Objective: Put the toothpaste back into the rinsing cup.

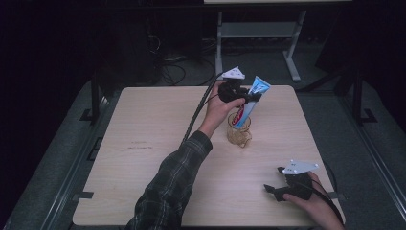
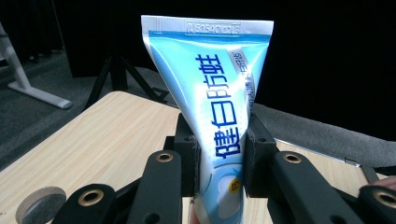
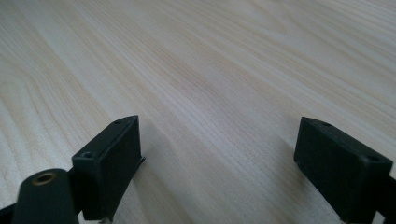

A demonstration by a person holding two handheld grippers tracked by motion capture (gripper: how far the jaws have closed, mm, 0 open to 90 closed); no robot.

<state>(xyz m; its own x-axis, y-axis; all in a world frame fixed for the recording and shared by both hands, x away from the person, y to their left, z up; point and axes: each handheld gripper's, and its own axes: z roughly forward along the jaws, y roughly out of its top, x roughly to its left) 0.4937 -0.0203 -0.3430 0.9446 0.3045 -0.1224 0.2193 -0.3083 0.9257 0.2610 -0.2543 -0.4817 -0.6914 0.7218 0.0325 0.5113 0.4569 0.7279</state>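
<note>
L gripper point(image 1: 250, 98) clamped on toothpaste tube point(image 1: 250, 101), pads tight on both sides of tube mid-body. Tube tilted, lower end inside glass cup point(image 1: 239, 130) near table point(image 1: 143, 143) centre. R gripper point(image 1: 276, 181) low over near right corner, jaws wide apart, nothing between.

The left arm in a checked sleeve point(image 1: 170, 184) reaches far forward. Its hand holds the left tongs point(image 1: 253, 98) up high, jaws squeezed tight on something. The right hand point(image 1: 318, 203) rests low and near, and the right tongs point(image 1: 275, 179) have jaws wide apart.
</note>
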